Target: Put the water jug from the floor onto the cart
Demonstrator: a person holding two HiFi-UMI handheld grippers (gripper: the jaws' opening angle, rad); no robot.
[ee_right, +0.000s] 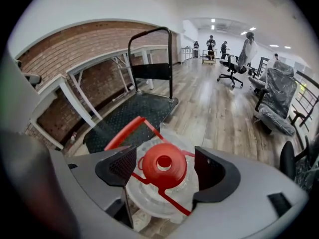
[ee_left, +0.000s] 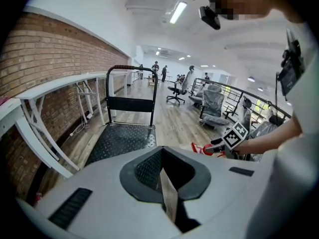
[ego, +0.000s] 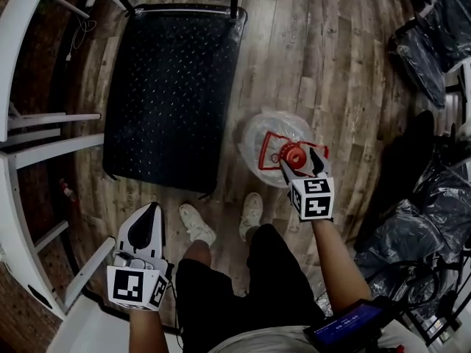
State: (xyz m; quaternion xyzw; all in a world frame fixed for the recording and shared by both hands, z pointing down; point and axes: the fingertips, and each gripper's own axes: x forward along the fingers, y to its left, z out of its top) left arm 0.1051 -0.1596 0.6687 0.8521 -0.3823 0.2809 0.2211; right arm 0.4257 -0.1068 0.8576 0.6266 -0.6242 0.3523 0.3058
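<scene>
White table frames [ego: 51, 151] along a brick wall [ee_left: 50, 59], plastic-wrapped office chairs [ee_right: 276, 103] on wood flooring [ego: 331, 65]

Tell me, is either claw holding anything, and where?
Nothing is held. The right gripper stands open around the red cap of the water jug; the left gripper is shut, empty.

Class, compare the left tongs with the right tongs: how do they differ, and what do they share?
The left tongs have jaws together, empty; the right tongs have jaws apart around the red cap of the water jug. The left tongs hang near the cart, away from the jug; the right tongs are over it. Both carry a marker cube.
</scene>
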